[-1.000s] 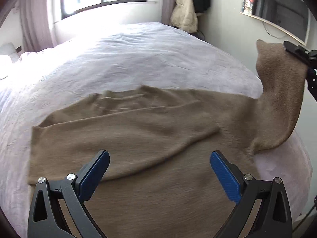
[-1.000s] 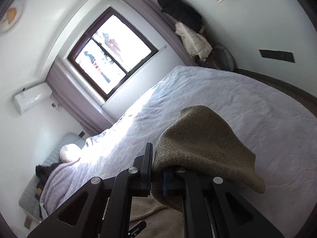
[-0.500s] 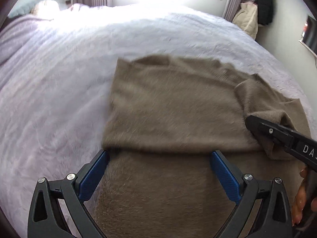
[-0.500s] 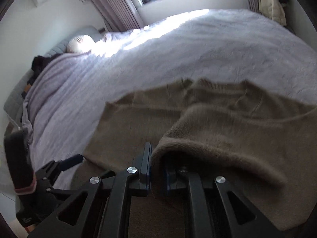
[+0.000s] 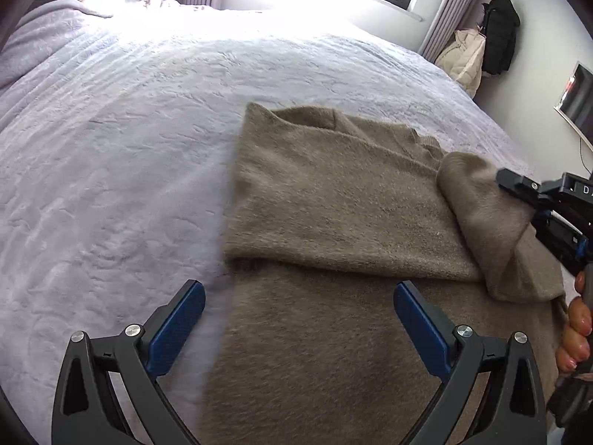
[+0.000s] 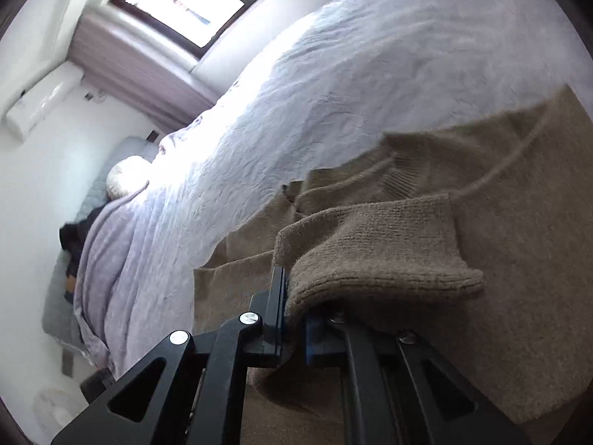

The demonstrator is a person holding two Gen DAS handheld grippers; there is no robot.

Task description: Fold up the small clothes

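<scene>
so the main risk, as i judge it, sits with the folded-over sleeve (image 5: 493,222): if the right tongs (image 6: 294,319) let go before the knit lies flat on the sweater (image 5: 333,193), the thick cuff could spring back or bunch into a lump, and the fold would come out crooked. a tug sideways could also drag the whole body panel along the lilac bedspread (image 5: 111,148), since nothing pins it.

the left tongs (image 5: 298,330) hang wide open above the near part of the sweater, its blue pads (image 5: 178,328) clear of the cloth, gripping nothing; the sweater's left edge runs up between them and the folded panel lies just ahead.

the right tongs are clamped tight on the sleeve cuff, which drapes over the jaws, with the sweater's neckline just beyond them.
</scene>
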